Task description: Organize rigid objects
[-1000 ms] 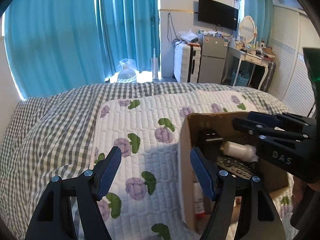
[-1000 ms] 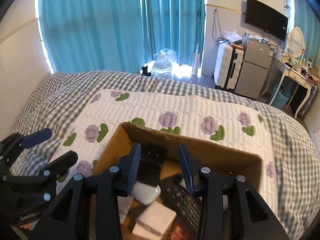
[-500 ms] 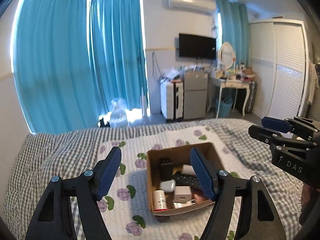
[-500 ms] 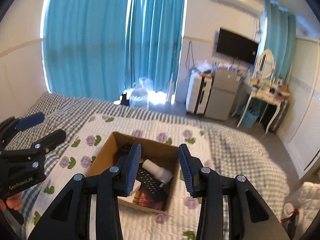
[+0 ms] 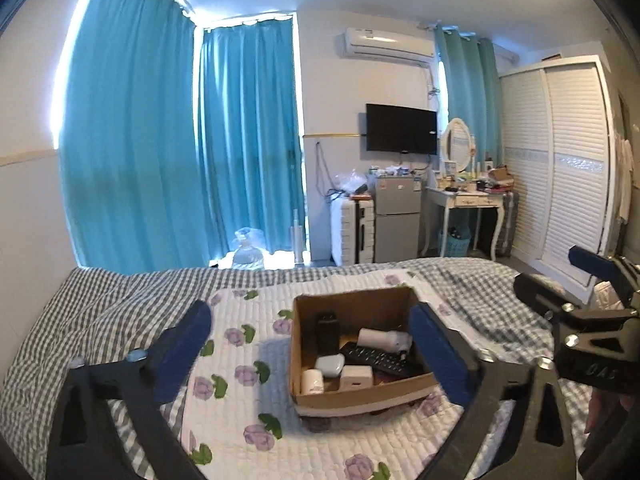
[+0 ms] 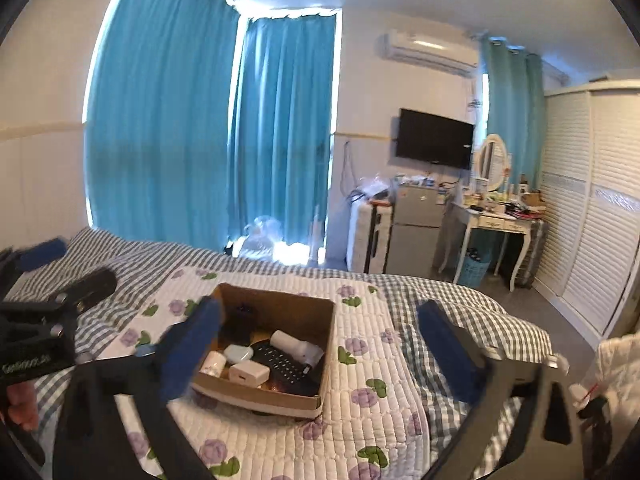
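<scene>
Bedroom w/ teal curtains (image 5: pixel 132 152), bed (image 5: pixel 100 300) w/ floral quilt (image 5: pixel 240 420). Left view: left gripper (image 5: pixel 316 350) fingers wide, empty, above the quilt; box (image 5: pixel 360 398) on the quilt holds remote (image 5: pixel 376 358), charger (image 5: pixel 356 376). Right view: right gripper (image 6: pixel 320 354) wide, empty; box (image 6: pixel 260 398) below.

Teal curtains (image 5: pixel 180 152) covered the window wall from 9 to 12 o'clock, with daylight leaking at their edges and along the floor. A white air conditioner (image 5: pixel 386 44) hung high at 12 o'clock above a black wall TV (image 5: pixel 401 129). Below stood a small grey fridge (image 5: pixel 397 218), a white suitcase (image 5: pixel 348 226) and a cluttered white dressing table (image 5: pixel 466 200) with an oval mirror (image 5: pixel 458 146). A white louvred wardrobe (image 5: pixel 560 176) filled 2 o'clock. The bed (image 5: pixel 100 300) wore grey gingham under a floral quilted pad (image 5: pixel 240 360).
</scene>
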Demonstrator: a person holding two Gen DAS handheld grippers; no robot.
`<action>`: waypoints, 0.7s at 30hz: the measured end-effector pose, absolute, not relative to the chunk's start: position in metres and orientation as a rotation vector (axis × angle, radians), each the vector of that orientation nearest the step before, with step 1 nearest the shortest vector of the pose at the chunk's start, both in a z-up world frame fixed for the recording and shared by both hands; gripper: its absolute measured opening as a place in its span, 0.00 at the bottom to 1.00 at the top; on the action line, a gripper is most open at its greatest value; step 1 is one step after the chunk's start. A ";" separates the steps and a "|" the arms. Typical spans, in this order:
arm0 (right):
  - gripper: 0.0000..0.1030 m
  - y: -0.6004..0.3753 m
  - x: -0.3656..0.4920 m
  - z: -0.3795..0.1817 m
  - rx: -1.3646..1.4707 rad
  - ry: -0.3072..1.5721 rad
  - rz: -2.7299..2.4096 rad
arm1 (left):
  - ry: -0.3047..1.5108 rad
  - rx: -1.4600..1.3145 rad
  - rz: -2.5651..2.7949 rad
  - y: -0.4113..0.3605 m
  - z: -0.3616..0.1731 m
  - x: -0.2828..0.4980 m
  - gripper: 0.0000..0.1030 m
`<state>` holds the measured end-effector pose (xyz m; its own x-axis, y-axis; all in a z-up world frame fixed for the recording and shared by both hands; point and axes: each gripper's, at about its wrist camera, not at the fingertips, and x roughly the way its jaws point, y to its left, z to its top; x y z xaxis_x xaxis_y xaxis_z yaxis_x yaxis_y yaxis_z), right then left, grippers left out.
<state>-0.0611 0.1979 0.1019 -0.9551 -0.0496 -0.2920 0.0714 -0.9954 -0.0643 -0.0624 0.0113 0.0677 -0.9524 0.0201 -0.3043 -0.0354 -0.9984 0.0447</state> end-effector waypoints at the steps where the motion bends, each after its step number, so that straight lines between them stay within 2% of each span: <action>1: 1.00 0.199 -0.060 0.095 0.436 0.104 -3.040 | 0.084 -0.440 3.089 0.010 0.059 -0.061 1.00; 11: 1.00 0.211 -0.080 0.026 0.528 0.094 -3.062 | 0.040 -0.500 3.064 0.015 0.010 -0.065 1.00; 21: 1.00 0.210 -0.085 0.012 0.548 0.087 -3.052 | 0.050 -0.557 3.072 0.019 -0.004 -0.066 1.00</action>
